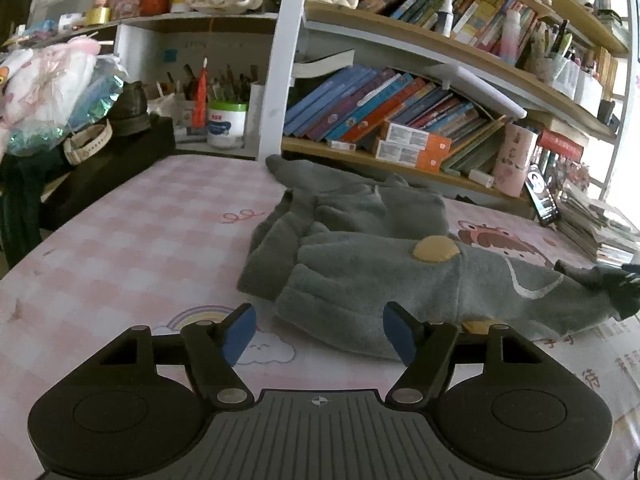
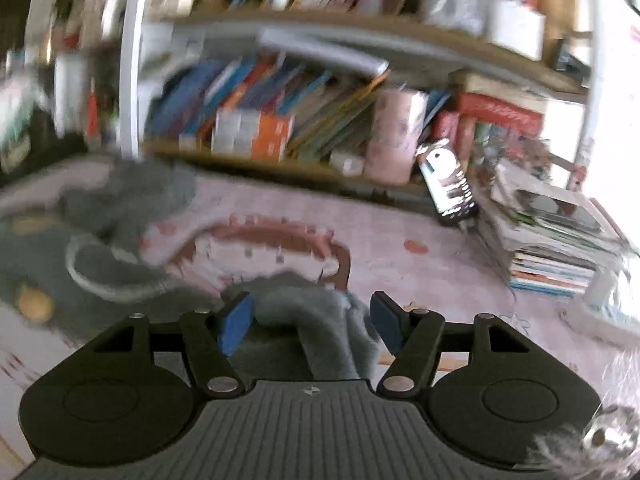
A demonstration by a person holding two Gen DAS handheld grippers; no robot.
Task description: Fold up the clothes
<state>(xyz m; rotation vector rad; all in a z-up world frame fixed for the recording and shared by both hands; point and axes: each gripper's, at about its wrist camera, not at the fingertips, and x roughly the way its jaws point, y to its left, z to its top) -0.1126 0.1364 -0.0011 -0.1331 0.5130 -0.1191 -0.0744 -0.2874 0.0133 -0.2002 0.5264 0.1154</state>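
Observation:
A grey fleece garment (image 1: 372, 248) with a round yellow patch (image 1: 435, 249) lies crumpled on the pink checked cloth (image 1: 132, 240). My left gripper (image 1: 320, 332) is open, just short of the garment's near hem, touching nothing. In the blurred right wrist view, my right gripper (image 2: 312, 324) is open with a fold of the grey garment (image 2: 316, 320) lying between its blue pads (image 2: 236, 322). The rest of the garment (image 2: 100, 248) stretches to the left.
Bookshelves (image 1: 400, 116) full of books stand behind the table. A phone (image 1: 542, 196) leans beside a pink cup (image 1: 514, 164). A stack of magazines (image 2: 552, 240) sits at the right. A black box (image 1: 104, 168) with clutter is at the left.

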